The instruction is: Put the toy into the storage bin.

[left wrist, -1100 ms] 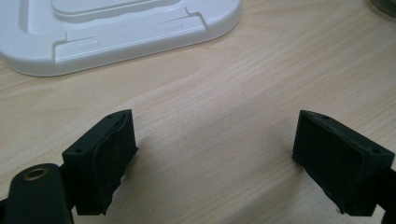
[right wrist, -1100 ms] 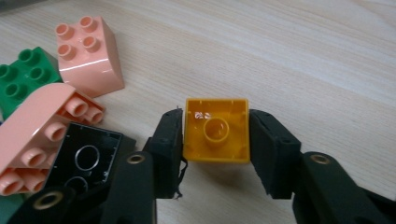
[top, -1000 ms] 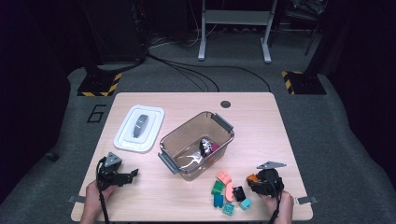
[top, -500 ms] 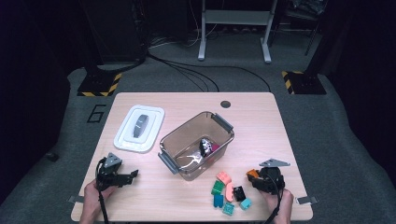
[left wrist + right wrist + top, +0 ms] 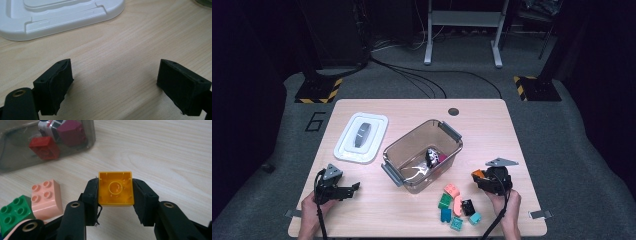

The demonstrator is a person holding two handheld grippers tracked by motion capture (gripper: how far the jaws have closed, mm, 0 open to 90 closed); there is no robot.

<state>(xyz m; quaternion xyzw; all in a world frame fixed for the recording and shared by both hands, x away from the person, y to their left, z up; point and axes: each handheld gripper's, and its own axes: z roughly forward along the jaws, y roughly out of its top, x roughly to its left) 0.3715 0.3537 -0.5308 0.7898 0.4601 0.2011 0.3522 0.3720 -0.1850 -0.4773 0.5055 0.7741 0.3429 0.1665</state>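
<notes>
Right gripper view: right gripper (image 5: 115, 202) jaws pinch a yellow square plastic brick (image 5: 115, 188). Clear brown plastic box (image 5: 408, 165) holds few bricks; several wait. Left gripper (image 5: 117, 85) jaws wide, empty.

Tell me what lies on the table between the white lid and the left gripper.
Nothing: in the left gripper view, bare light wooden tabletop runs from the open left gripper to the flat white plastic lid. The high view shows the same gap.

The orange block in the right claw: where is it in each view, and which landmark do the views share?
High view: orange block at lower right, in the right claw.
Right gripper view: centre, hollow underside showing, clamped between the jaws.
Left gripper view: not in it.
Shared landmark: the clear bin.
</notes>
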